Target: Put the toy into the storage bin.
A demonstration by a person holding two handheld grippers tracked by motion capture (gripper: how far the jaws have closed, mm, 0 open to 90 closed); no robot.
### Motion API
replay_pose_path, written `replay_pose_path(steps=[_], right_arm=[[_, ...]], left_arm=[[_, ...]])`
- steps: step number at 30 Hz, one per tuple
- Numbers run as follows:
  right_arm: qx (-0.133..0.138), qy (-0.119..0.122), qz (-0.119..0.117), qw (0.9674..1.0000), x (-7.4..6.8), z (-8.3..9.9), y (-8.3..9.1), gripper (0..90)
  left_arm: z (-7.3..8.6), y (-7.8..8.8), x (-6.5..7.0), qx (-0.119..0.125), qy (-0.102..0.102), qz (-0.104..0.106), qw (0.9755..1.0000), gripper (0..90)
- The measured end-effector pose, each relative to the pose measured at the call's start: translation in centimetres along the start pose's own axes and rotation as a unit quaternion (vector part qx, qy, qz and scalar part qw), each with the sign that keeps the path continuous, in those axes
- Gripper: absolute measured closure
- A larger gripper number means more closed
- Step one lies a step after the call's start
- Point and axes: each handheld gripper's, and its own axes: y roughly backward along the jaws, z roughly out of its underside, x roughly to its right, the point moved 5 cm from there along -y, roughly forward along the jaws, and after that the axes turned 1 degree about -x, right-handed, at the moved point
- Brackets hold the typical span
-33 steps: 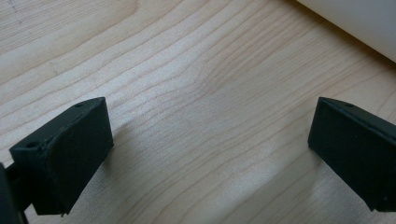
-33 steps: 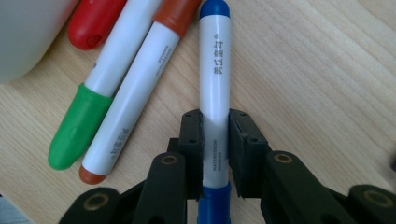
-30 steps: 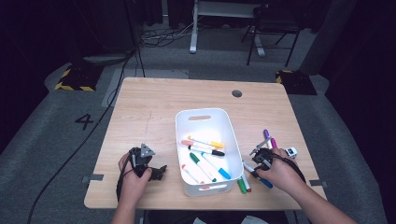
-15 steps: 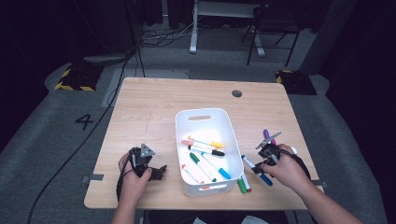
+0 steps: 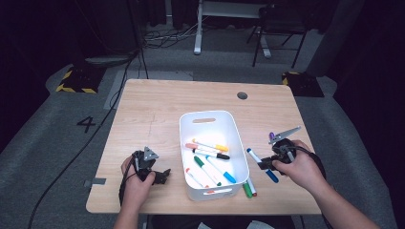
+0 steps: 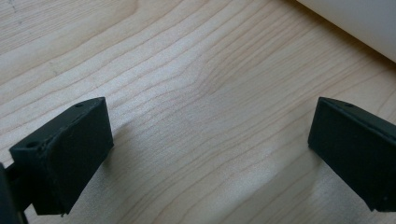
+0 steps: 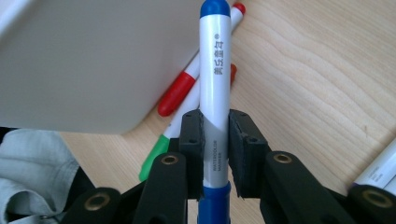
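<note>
Between the two black pads of the right gripper [image 7: 215, 140], clamped at mid-barrel, stands a white marker with blue cap and blue end [image 7: 215, 70], held off the pale wooden table [image 7: 317, 84] just right of the white plastic bin [image 5: 214, 125]. Red and green markers [image 7: 180, 91] lie beneath, against the bin wall. Left gripper [image 6: 205, 144]: jaws spread wide, nothing between them, resting low over bare wood left of the bin.
</note>
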Motion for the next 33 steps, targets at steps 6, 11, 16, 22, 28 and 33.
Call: replay_pose_path(steps=[6, 11, 16, 22, 28, 33], right_arm=[[0.015, 0.013, -0.005, 0.9998, -0.9, -0.8, 1.2, 77.3], [0.027, 0.021, -0.008, 0.9994, -1.6, -1.6, 2.1, 77.3], [0.037, 0.029, -0.016, 0.9988, -2.4, -2.3, 2.8, 77.3], [0.043, 0.041, -0.022, 0.9980, -3.3, -3.6, 3.2, 77.3], [0.055, 0.055, -0.037, 0.9963, -4.5, -5.0, 3.4, 77.3], [0.065, 0.061, -0.052, 0.9946, -5.6, -6.0, 3.3, 77.3]], left_arm=[[0.0, 0.0, 0.0, 0.000, 0.000, 0.000, 1.0000, 0.1], [0.0, 0.0, 0.0, 0.000, 0.000, 0.000, 1.0000, 0.1], [0.0, 0.0, 0.1, 0.001, 0.001, -0.002, 1.0000, 0.4], [0.1, 0.1, 0.0, -0.001, 0.000, -0.003, 1.0000, 0.5], [0.0, 0.0, 0.1, 0.000, 0.002, 0.003, 1.0000, 0.2], [0.0, 0.0, 0.0, 0.000, -0.001, 0.001, 1.0000, 0.1]])
